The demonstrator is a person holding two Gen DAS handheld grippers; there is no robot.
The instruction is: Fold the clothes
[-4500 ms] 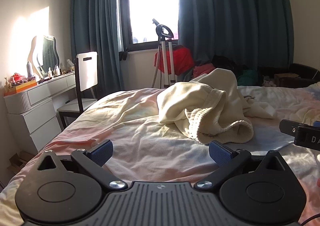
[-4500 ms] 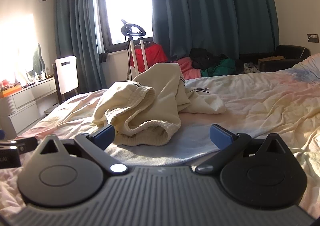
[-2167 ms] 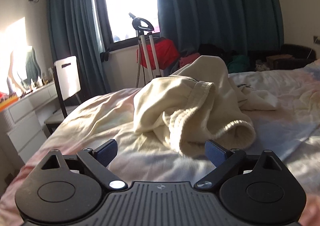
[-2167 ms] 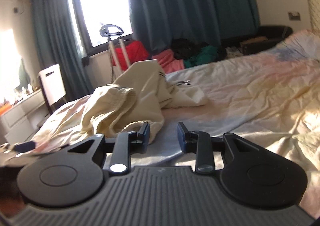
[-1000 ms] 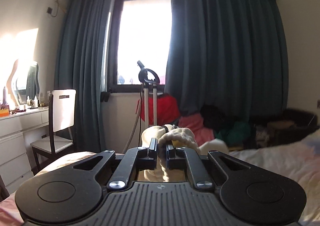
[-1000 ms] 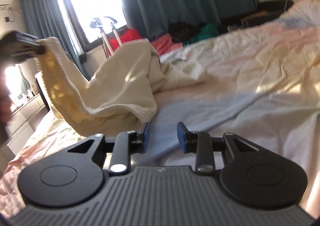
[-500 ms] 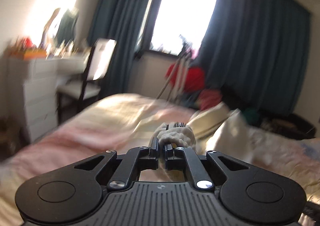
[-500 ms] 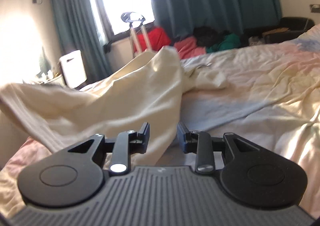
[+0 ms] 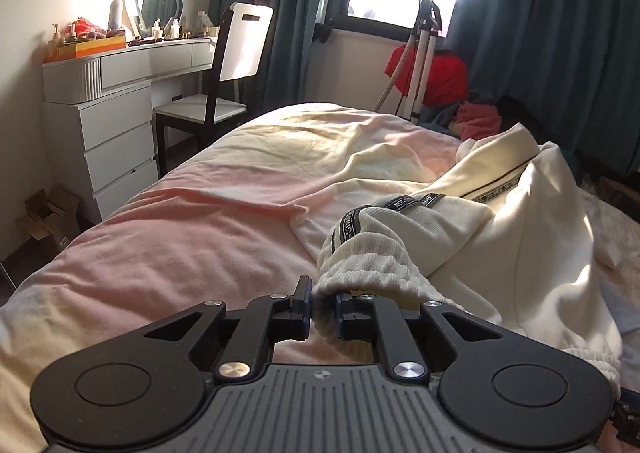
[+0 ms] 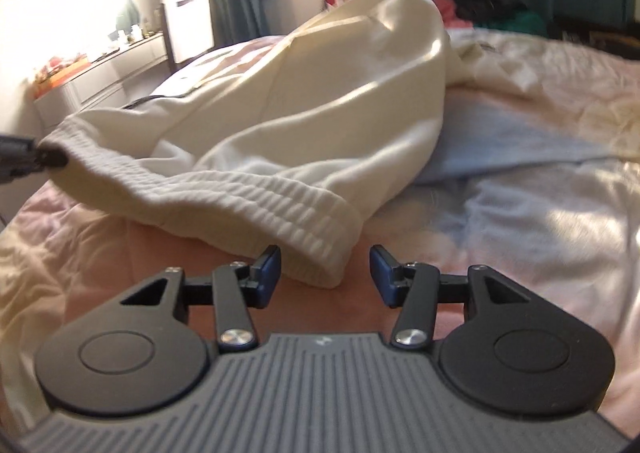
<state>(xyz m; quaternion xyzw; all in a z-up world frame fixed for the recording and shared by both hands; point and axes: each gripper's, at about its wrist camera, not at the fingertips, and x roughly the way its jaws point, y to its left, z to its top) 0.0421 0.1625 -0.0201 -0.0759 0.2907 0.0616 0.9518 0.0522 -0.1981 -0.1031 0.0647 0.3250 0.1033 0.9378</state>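
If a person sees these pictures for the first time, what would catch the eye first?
Probably the cream sweatpants, lying crumpled across the middle of the pink bed. The left gripper pinches their ribbed waistband at one end; the right gripper, its jaws just opened, faces the other end.

Both wrist views skim low over the bed [image 9: 208, 237], sharing the cream garment [image 10: 320, 101].

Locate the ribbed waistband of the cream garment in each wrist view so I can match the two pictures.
Left wrist view: the ribbed waistband sits low and centre, its edge pinched between the jaws of the left gripper.
Right wrist view: it runs from the left edge to centre, ending just ahead of the open right gripper.
Shared landmark: the white-backed chair by the dresser.
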